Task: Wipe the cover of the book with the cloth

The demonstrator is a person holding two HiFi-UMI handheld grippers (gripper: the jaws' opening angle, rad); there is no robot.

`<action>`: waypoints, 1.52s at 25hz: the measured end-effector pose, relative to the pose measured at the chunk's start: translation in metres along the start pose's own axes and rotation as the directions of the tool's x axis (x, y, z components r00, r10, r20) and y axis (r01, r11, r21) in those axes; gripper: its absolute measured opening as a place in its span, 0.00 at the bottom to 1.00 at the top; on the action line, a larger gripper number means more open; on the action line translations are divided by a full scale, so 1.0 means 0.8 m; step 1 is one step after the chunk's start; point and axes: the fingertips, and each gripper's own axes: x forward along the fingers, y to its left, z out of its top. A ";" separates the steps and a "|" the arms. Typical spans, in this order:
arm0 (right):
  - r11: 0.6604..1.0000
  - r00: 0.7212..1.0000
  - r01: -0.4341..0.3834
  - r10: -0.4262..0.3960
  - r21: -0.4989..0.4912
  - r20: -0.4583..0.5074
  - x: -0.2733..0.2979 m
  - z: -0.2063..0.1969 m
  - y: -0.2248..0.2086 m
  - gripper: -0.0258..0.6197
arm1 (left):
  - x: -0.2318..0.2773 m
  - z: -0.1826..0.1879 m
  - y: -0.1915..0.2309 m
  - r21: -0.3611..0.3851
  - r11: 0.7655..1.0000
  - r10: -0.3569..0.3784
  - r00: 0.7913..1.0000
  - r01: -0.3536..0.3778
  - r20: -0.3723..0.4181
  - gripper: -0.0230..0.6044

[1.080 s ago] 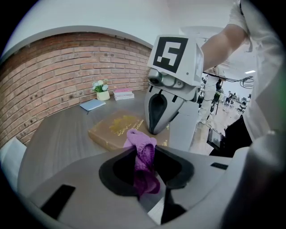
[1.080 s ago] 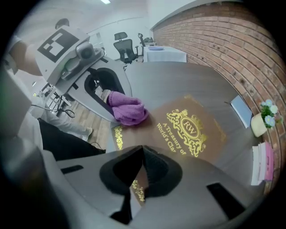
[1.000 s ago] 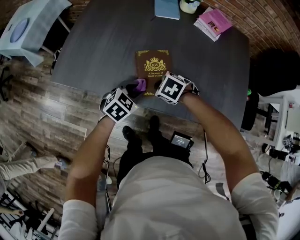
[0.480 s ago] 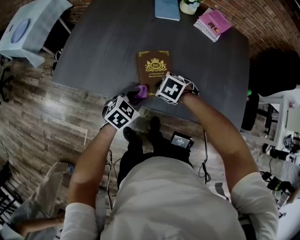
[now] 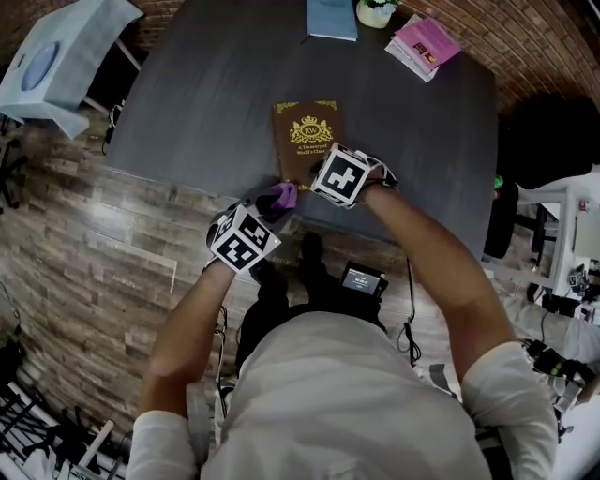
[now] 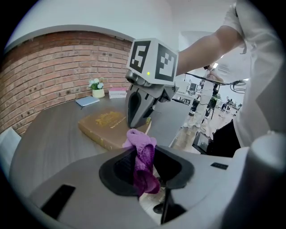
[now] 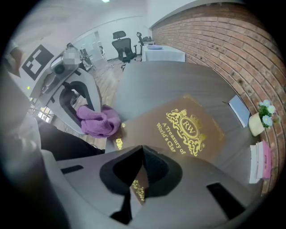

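My left gripper [image 5: 270, 202] clenched on purple cloth [image 5: 284, 195]: soft, limp, light, bunches easily, so I keep bite mid-wad. My right gripper [image 7: 142, 152]: jaws pressed together, nothing between, tip down at near end of book [image 5: 307, 136]. Book flat on table [image 5: 197, 84], cloth just off its near left corner (hardback looks stiff, smooth cover, likely to skate unless pinned)

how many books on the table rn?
3 at least: brown book at the near edge, thin blue book at the far edge, pink book in the far right corner atop a stack that may hold more.
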 end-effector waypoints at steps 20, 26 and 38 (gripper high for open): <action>0.988 0.982 0.130 -0.139 0.079 0.129 -0.024 0.005 0.013 0.08 | -0.083 0.008 -0.029 -0.232 0.971 -0.015 0.977 0.066 0.213 0.22; 0.962 0.951 0.171 -0.218 0.211 0.220 -0.056 0.010 0.016 0.27 | -0.120 0.020 -0.032 -0.304 0.947 -0.005 0.949 0.105 0.315 0.22; 0.915 0.859 0.179 -0.325 0.361 0.397 -0.135 0.026 0.063 0.27 | -0.207 0.046 -0.032 -0.455 0.860 0.075 0.824 0.232 0.562 0.22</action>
